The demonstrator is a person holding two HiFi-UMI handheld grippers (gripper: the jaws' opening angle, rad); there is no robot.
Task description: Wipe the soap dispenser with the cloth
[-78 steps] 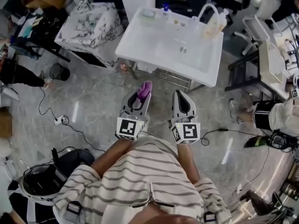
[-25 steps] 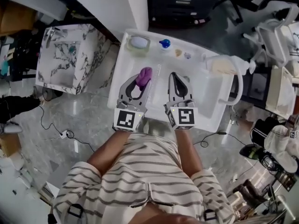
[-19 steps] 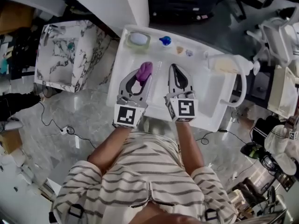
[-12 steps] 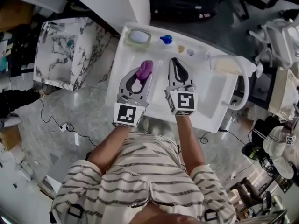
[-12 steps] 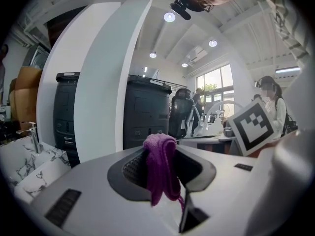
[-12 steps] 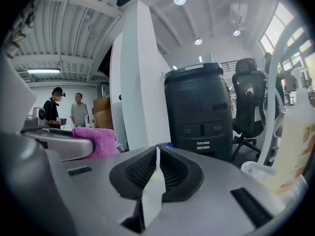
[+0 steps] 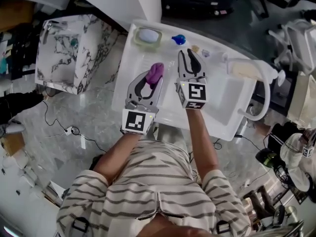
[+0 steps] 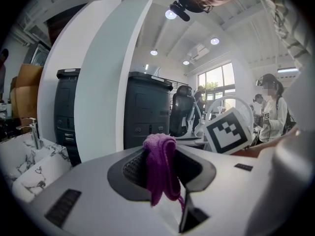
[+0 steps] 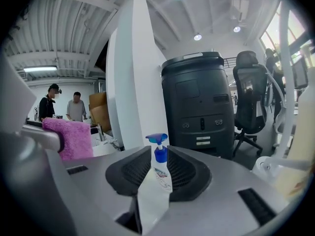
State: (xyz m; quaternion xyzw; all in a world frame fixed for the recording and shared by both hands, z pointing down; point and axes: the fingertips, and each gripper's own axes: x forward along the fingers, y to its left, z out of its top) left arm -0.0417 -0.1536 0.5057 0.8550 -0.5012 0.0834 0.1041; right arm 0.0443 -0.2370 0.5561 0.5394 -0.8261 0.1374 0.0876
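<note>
The soap dispenser [image 7: 178, 39], a clear bottle with a blue pump, stands on the back rim of the white sink [image 7: 222, 107]. My right gripper [image 7: 189, 54] is open just short of it; its jaws have just been opening. In the right gripper view the dispenser [image 9: 161, 173] shows in the gap ahead of the fingertips, and no pad presses on it. My left gripper [image 7: 152, 78] hovers over the basin to the left, shut on a purple cloth [image 7: 155, 72]. The cloth [image 8: 160, 168] hangs folded from the left gripper's tips, and the cloth [image 9: 74, 137] also shows at the left.
A soap dish [image 7: 148, 35] with a pale bar sits left of the dispenser. Small items [image 7: 200, 50] lie on the rim to its right. A tall curved faucet [image 7: 265, 90] rises at the sink's right end. A marbled basin unit [image 7: 74, 53] stands left. Black cabinets [image 9: 202, 107] stand behind.
The person has stepped up to the sink. Both grippers moved forward over the basin, the right one further toward the back rim. A gap now shows between the right jaws.
</note>
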